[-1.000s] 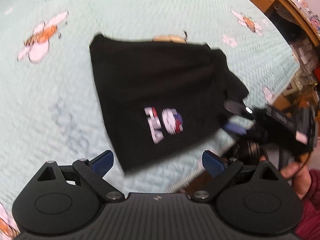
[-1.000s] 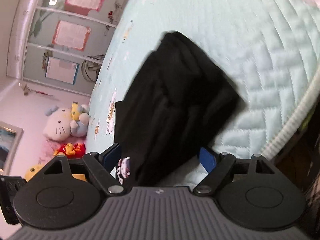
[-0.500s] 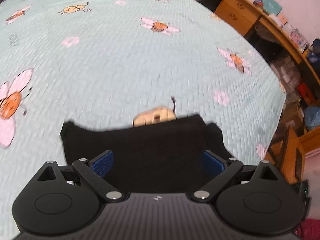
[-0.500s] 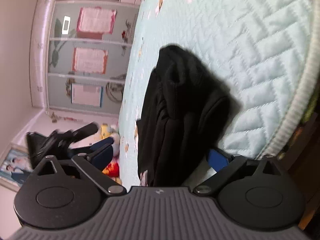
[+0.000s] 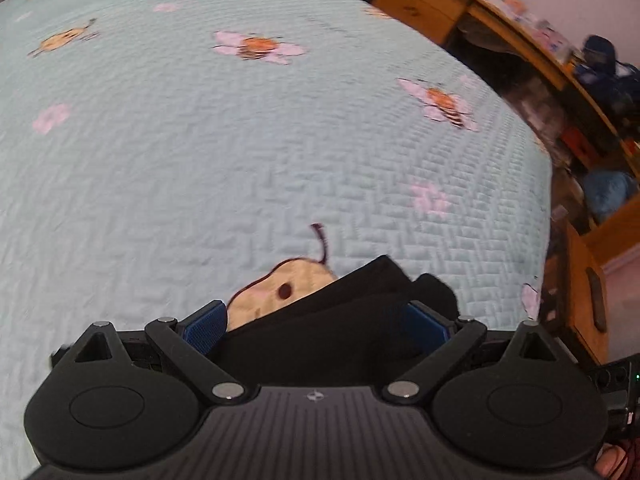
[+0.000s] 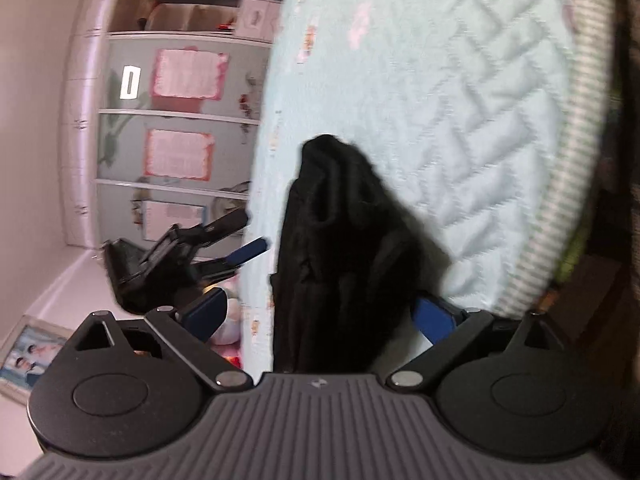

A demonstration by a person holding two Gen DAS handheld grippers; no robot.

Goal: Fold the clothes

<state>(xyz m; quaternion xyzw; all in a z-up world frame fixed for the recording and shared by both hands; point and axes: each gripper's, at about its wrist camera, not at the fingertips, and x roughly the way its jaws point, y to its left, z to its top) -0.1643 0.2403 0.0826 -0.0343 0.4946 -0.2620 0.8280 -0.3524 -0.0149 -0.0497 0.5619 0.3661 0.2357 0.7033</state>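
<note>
We are holding both grippers released, left gripper (image 5: 316,326) and right gripper (image 6: 320,316), each straddling the black garment (image 5: 344,320) lying bunched near the quilt's (image 5: 240,140) near right edge. Closing here, we are risking pinching several layers, dragging the fold askew.

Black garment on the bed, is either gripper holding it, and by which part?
Neither. The black garment lies between the open fingers of both the left gripper and right gripper, unclamped.
</note>
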